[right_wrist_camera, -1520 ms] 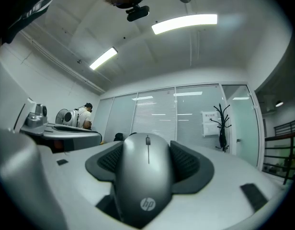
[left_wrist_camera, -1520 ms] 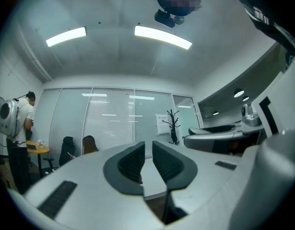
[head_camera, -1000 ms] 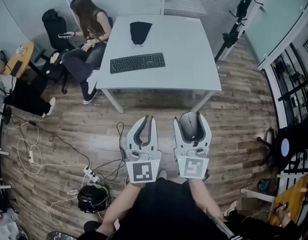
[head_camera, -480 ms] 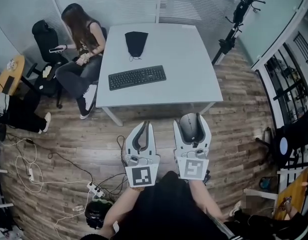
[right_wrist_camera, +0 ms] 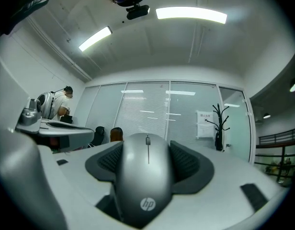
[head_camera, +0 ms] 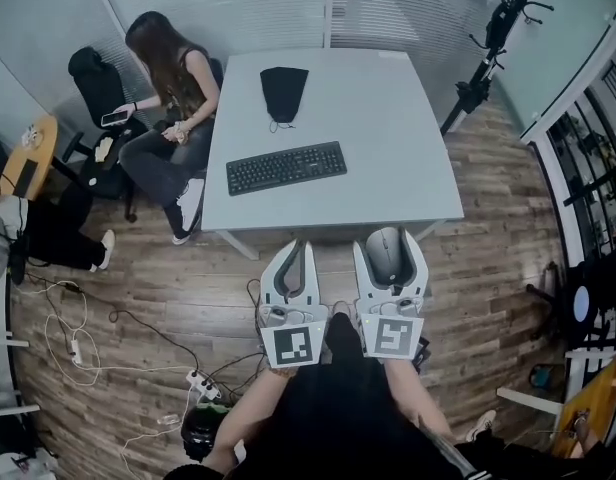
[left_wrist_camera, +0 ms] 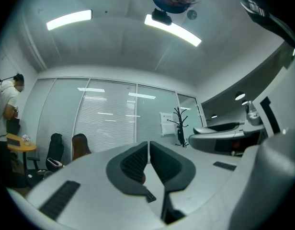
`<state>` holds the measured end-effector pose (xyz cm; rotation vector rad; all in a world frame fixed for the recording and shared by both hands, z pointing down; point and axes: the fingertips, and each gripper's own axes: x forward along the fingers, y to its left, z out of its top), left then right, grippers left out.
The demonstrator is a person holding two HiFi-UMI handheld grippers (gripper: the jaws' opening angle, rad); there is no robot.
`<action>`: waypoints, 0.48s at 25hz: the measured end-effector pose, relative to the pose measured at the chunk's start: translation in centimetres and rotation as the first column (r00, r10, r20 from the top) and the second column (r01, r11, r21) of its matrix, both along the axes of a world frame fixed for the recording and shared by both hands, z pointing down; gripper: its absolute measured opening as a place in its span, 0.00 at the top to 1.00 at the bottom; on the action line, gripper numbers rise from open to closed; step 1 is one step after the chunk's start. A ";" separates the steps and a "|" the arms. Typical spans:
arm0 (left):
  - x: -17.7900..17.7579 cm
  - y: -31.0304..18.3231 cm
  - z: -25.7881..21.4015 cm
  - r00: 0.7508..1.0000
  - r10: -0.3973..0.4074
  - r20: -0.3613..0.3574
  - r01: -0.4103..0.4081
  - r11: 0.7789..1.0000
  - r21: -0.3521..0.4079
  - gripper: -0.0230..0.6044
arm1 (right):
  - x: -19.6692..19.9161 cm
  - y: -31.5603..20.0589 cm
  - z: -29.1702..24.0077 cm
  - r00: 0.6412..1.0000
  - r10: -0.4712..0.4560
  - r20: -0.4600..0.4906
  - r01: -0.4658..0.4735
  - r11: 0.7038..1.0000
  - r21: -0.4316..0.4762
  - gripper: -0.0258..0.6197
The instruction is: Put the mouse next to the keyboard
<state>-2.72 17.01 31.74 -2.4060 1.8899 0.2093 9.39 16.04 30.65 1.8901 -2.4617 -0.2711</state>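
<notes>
At lower centre the right gripper [head_camera: 390, 238] clasps the mouse [head_camera: 389, 255] level, likely to set it flat beside the keyboard [head_camera: 286, 167] above; the left gripper [head_camera: 299, 246], unneeded, is clenched empty.

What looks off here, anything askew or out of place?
Nothing spilled or damaged. The keyboard sits slightly skewed to the table edge, and loose cables sprawl over the floor at left. The mouse is off the table, gripped in the right gripper.
</notes>
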 end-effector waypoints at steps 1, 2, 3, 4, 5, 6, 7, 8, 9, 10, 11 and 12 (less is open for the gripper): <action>0.4 -0.8 0.1 1.000 -0.006 0.004 0.006 1.000 -0.002 0.93 | 0.3 -0.9 0.1 1.000 -0.008 0.000 0.008 1.000 0.001 0.51; 0.7 -1.7 0.2 1.000 -0.012 0.006 0.012 1.000 -0.003 0.93 | 0.5 -1.8 0.2 1.000 -0.017 0.001 0.017 1.000 0.000 0.51; 1.1 -2.6 0.3 1.000 -0.017 0.011 0.017 1.000 -0.004 0.93 | 0.8 -2.8 0.3 1.000 -0.025 0.004 0.025 1.000 -0.001 0.51; 1.5 -3.6 0.3 1.000 -0.022 0.019 0.022 1.000 -0.001 0.93 | 1.0 -3.8 0.3 0.999 -0.033 0.007 0.033 0.999 -0.001 0.51; 1.9 -4.5 0.3 0.999 -0.026 0.026 0.026 1.000 0.004 0.93 | 1.3 -4.7 0.3 0.999 -0.041 0.010 0.041 0.999 0.001 0.51; 2.3 -5.5 0.3 0.999 -0.031 0.029 0.031 1.000 0.006 0.93 | 1.5 -5.6 0.2 0.999 -0.048 0.013 0.048 0.999 0.003 0.51; 2.7 -6.3 0.4 0.999 -0.037 0.028 0.037 0.999 0.006 0.93 | 1.9 -6.4 0.2 0.998 -0.054 0.016 0.054 0.999 0.003 0.51; 3.2 -7.1 0.4 0.999 -0.042 0.027 0.042 0.999 0.006 0.93 | 2.2 -7.2 0.3 0.998 -0.060 0.020 0.060 0.998 0.000 0.51; 3.6 -7.9 0.5 0.999 -0.047 0.028 0.047 0.999 0.006 0.93 | 2.6 -8.0 0.4 0.998 -0.065 0.024 0.065 0.998 -0.004 0.51; 4.1 -8.6 0.6 0.998 -0.050 0.031 0.050 0.999 0.007 0.93 | 3.0 -8.7 0.6 0.997 -0.071 0.026 0.071 0.997 -0.008 0.51; 4.5 -9.2 0.6 0.998 -0.054 0.034 0.054 0.999 0.006 0.93 | 3.4 -9.5 0.7 0.997 -0.076 0.028 0.076 0.997 -0.010 0.51; 4.8 -9.8 0.7 0.998 -0.058 0.037 0.058 0.998 0.006 0.93 | 3.8 -10.2 0.9 0.996 -0.081 0.031 0.081 0.997 -0.012 0.51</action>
